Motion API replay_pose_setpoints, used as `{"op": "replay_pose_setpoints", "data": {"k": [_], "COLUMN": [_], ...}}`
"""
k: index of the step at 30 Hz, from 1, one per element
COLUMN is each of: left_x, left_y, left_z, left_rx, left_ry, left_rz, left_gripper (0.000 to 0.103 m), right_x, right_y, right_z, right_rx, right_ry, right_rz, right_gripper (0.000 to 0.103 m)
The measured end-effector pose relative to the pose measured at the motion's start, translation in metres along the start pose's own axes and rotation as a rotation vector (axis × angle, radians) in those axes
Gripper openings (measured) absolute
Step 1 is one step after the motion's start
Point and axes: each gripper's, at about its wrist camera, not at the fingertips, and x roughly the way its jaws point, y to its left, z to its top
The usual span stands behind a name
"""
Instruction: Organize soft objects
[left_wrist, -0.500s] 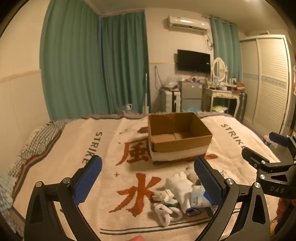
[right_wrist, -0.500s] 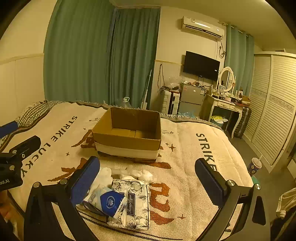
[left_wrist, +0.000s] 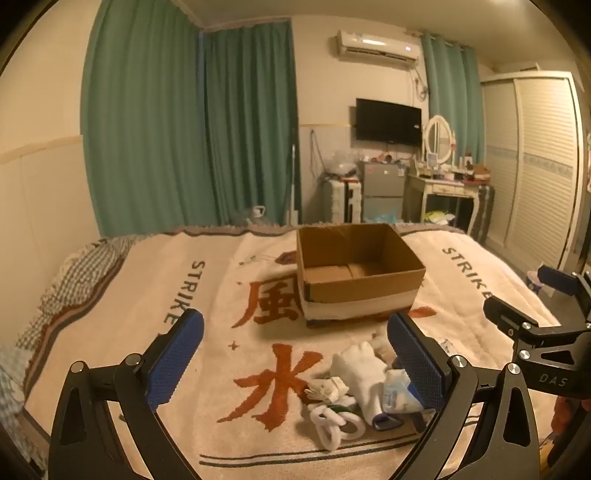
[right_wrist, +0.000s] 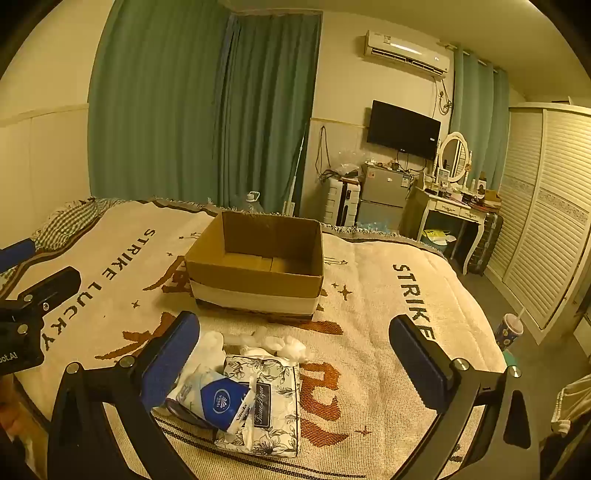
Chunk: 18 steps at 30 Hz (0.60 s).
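Left hand-held gripper spread | right hand-held gripper spread | rectangular cardboard box | crumpled soft pile

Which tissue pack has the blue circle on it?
The small tissue pack nearest the left finger of the right tool has the blue circle. It leans on the flat flowered tissue pack, which has a dark label, not a circle.

Brown cardboard box, floral tissue pack, green curtains.

Tissue pack partly behind left claw.
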Motion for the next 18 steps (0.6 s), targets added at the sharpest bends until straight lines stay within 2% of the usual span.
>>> {"op": "replay_pose_setpoints", "data": {"k": [18], "left_x": [0.0005], "left_y": [0.002], "left_z": [0.0012], "left_rx": [-0.001], "left_ry": [-0.003], "left_rz": [0.003], "left_gripper": [0.102], "right_x": [0.0], "right_y": [-0.0041], "right_z": [-0.0015], "right_rx": [0.006], "right_ry": [0.001], "right_rz": [0.0], "right_gripper": [0.103]}}
